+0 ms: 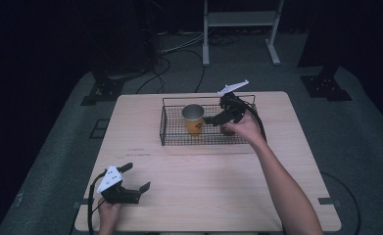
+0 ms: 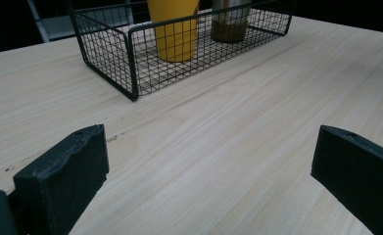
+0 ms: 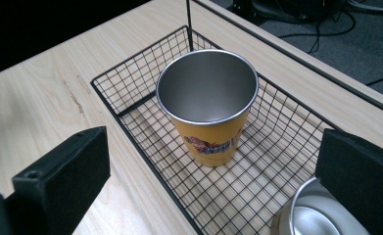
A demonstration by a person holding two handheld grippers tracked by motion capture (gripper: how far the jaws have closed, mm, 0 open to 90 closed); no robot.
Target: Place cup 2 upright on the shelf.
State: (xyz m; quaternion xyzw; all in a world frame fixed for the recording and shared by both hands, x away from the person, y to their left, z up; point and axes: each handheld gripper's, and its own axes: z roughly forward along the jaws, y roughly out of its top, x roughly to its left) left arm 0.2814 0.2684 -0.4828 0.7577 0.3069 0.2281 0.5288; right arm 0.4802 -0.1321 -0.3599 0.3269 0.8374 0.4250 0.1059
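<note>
A black wire basket (image 1: pixel 162 128) stands at the back middle of the wooden table (image 1: pixel 213 186). In it stands a yellow cup (image 1: pixel 194 120) with a bare metal inside, upright. My right gripper (image 1: pixel 217 121) hovers over the basket's right half, open, with nothing between its jaws. The right gripper view looks down into the yellow cup (image 3: pixel 207 107); a second metal cup (image 3: pixel 316 220) stands just below the right jaw. My left gripper (image 1: pixel 136 177) sits open low over the table's front left. The left gripper view shows the basket (image 2: pixel 110 54) with both cups farther off.
Bare tabletop (image 2: pixel 228 127) lies between the left gripper and the basket. Beyond the table are a white frame stand (image 1: pixel 240 19), cables on the grey floor (image 1: pixel 169 54) and black stand feet (image 1: pixel 101 90).
</note>
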